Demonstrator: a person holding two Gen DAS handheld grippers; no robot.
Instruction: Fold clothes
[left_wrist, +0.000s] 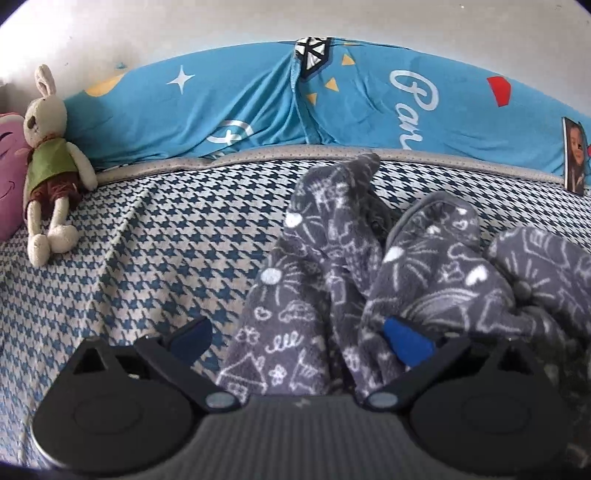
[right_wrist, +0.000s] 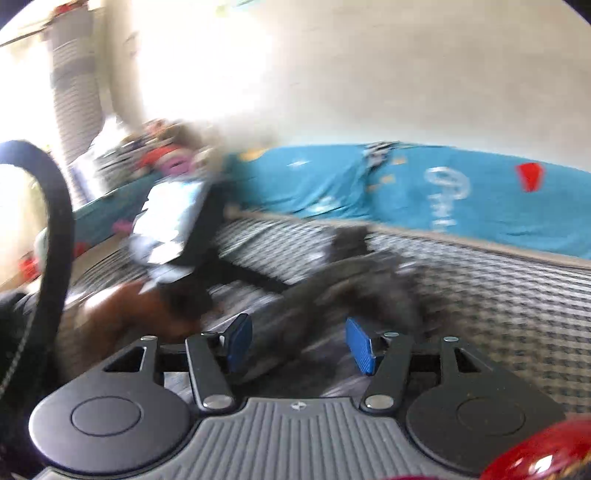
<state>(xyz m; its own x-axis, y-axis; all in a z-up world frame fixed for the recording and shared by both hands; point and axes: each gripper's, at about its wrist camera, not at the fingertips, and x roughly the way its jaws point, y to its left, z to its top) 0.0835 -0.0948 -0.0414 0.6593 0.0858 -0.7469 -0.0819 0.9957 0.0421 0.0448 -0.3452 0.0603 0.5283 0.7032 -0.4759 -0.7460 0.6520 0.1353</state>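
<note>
Soft grey fleece clothing (left_wrist: 332, 280) with white doodles

It lies crumpled in bumpy folds on the bed.

The garment (left_wrist: 388, 266) lies crumpled on the bed (left_wrist: 155, 251), reaching from the near edge toward the far edge, right of the middle. The left hand-held gripper (left_wrist: 299, 339) sits at the garment's near end. A stuffed rabbit (left_wrist: 50, 158) leans at the far left corner, beside a cushion (left_wrist: 9, 177). A padded rail (left_wrist: 258, 110) runs along the far edge, with a photo card (left_wrist: 574, 158) propped against it at the far right.
</note>
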